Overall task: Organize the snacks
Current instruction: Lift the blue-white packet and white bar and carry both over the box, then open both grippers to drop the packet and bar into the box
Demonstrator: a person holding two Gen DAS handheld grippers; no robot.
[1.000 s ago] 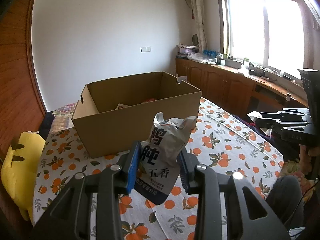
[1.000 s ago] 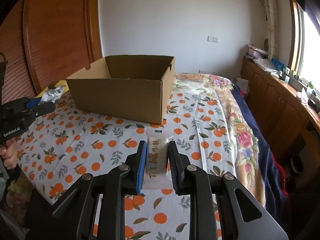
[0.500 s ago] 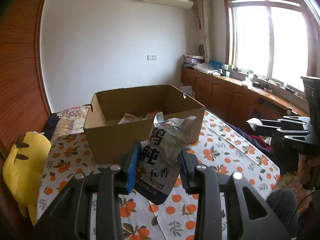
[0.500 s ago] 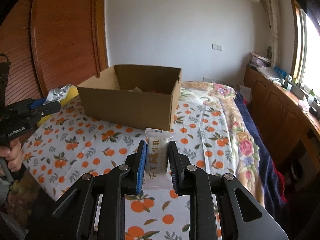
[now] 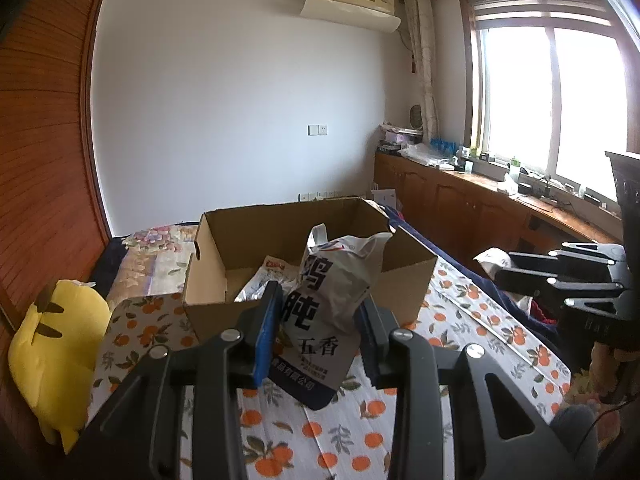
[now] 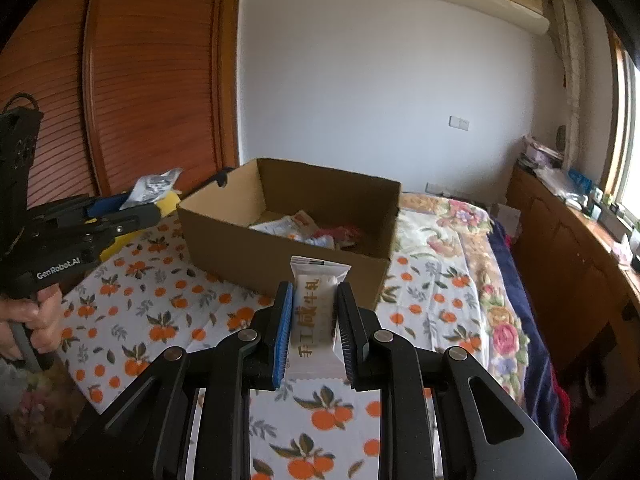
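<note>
My left gripper (image 5: 318,312) is shut on a grey and navy snack bag (image 5: 332,300) with Chinese print, held above the tablecloth just in front of the open cardboard box (image 5: 404,296). My right gripper (image 6: 313,304) is shut on a small white snack packet (image 6: 314,308), held near the box's front right corner (image 6: 280,256). The box holds several snack packets (image 6: 296,226). The left gripper also shows at the left of the right wrist view (image 6: 132,210); the right gripper shows at the right of the left wrist view (image 5: 504,276).
The table has an orange-print cloth (image 6: 152,312). A yellow plush toy (image 5: 52,344) lies at its left edge. A floral bedspread (image 6: 464,240) lies beyond the box. Wooden cabinets (image 5: 460,208) run under the window; a wooden wardrobe (image 6: 152,80) stands on the left.
Both grippers have risen and moved closer to the box with their snacks still held. The inside of the box and its packets have come into view.
</note>
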